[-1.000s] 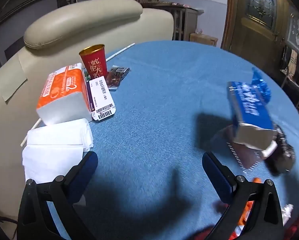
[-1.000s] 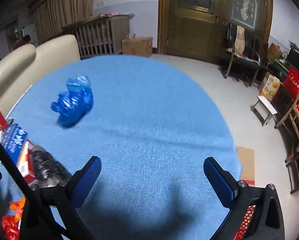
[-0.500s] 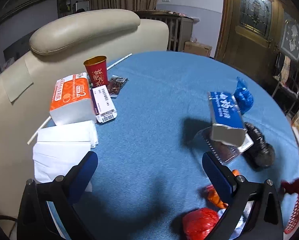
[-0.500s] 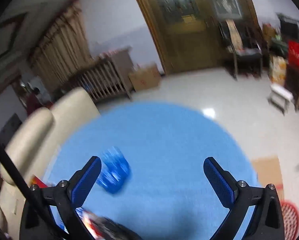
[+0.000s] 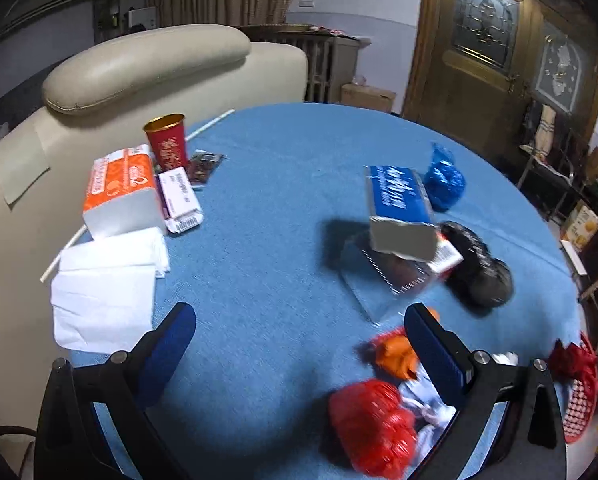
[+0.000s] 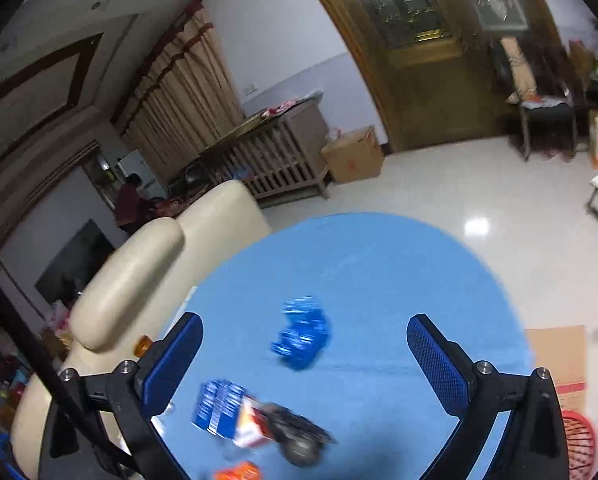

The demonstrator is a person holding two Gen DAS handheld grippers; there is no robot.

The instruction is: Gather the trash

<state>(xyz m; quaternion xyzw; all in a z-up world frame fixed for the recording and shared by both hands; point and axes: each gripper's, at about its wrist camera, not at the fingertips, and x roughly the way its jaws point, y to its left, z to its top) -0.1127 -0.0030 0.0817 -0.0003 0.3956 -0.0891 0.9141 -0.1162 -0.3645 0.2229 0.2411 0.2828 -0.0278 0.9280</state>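
Trash lies scattered over the round blue worktop (image 5: 283, 208) in my left wrist view. My left gripper (image 5: 299, 344) hangs above the near edge with its jaws spread wide and nothing between them. Just beyond its right finger sit a red crumpled bag (image 5: 373, 428), an orange wrapper (image 5: 395, 354) and some white-and-blue scraps, all close together. Further out, a blue carton (image 5: 397, 208) rests tilted on a clear plastic tray (image 5: 379, 280), with a black bag (image 5: 479, 264) touching its right side and a blue crumpled bag (image 5: 443, 180) just beyond it.

On the left side of the worktop I see a red cup (image 5: 167, 146) standing upright, an orange tissue pack (image 5: 119, 188) just beside it, a small white box (image 5: 181, 200) against the pack, and folded white napkins (image 5: 103, 284) nearer to me. A cream sofa (image 5: 139, 68) backs that side. A red basket (image 5: 583, 396) shows past the worktop's right edge.

My right gripper (image 6: 305, 356) is also wide open and holds nothing, raised well above the worktop (image 6: 379, 264). Its view is blurred, but between the fingers I can make out the blue crumpled bag (image 6: 303, 334), and lower down the blue carton (image 6: 219, 406) and the black bag (image 6: 299, 436).
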